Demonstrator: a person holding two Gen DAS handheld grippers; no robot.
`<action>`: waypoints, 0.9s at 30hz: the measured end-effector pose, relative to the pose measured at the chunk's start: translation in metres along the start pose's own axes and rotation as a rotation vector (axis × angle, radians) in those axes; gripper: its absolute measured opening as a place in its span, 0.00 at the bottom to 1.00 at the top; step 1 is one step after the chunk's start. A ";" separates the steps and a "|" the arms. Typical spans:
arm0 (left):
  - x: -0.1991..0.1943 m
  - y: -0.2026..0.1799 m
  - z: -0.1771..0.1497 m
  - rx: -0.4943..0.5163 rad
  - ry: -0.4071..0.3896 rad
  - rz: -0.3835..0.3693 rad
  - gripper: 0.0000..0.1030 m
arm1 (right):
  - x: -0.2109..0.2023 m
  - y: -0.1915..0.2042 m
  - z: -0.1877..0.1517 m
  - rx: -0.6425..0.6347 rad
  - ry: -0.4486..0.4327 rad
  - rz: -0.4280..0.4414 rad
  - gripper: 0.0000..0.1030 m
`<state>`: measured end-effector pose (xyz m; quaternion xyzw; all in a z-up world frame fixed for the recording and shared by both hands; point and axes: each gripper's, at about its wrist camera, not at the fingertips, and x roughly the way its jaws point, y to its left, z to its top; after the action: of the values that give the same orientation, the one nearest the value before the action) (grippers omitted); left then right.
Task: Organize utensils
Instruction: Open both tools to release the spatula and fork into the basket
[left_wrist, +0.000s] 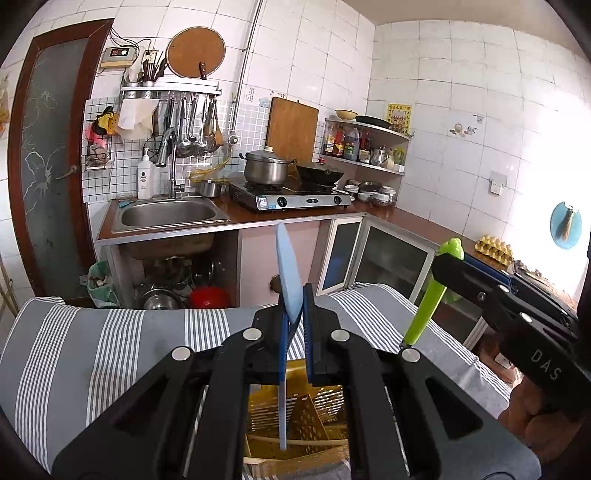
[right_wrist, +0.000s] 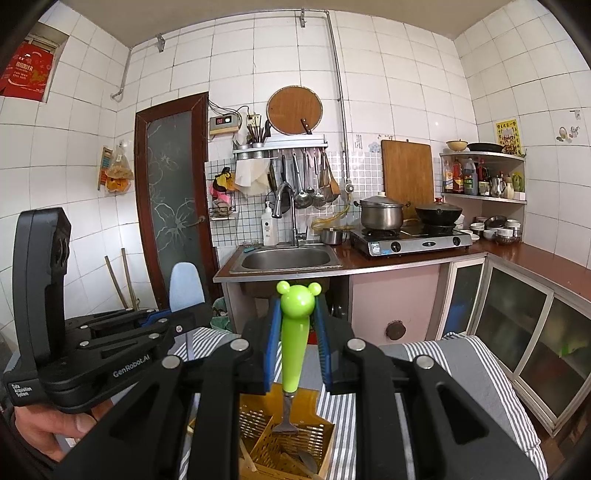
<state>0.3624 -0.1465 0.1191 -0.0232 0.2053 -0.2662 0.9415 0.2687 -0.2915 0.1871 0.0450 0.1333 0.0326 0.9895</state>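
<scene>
My left gripper (left_wrist: 294, 306) is shut on a light blue utensil (left_wrist: 286, 273), broad end up, its thin stem (left_wrist: 283, 413) hanging down into a yellow perforated utensil holder (left_wrist: 306, 417). My right gripper (right_wrist: 295, 325) is shut on a green bear-headed fork (right_wrist: 293, 332), tines down just above the holder's compartments (right_wrist: 295, 439). The right gripper with the green fork (left_wrist: 428, 302) shows at the right of the left wrist view. The left gripper (right_wrist: 110, 350) and the blue utensil (right_wrist: 186, 284) show at the left of the right wrist view.
The holder stands on a grey striped cloth (left_wrist: 110, 350). Wooden chopsticks (left_wrist: 295, 441) and other cutlery (right_wrist: 306, 461) lie in the holder. Beyond are a counter with a sink (left_wrist: 168, 214), a gas stove (left_wrist: 291, 197) with pots, and cabinets (right_wrist: 517, 325) at the right.
</scene>
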 end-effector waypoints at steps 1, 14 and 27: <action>0.000 0.000 0.000 -0.003 0.000 0.000 0.05 | 0.000 0.000 0.000 0.001 0.001 0.000 0.18; 0.006 0.005 -0.007 -0.007 0.004 0.013 0.05 | 0.006 0.000 0.000 0.002 0.014 0.003 0.18; 0.017 0.020 -0.014 -0.052 0.042 0.059 0.45 | 0.018 -0.013 -0.002 0.047 0.045 -0.019 0.41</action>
<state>0.3800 -0.1374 0.0966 -0.0362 0.2328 -0.2333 0.9434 0.2858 -0.3033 0.1788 0.0665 0.1565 0.0212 0.9852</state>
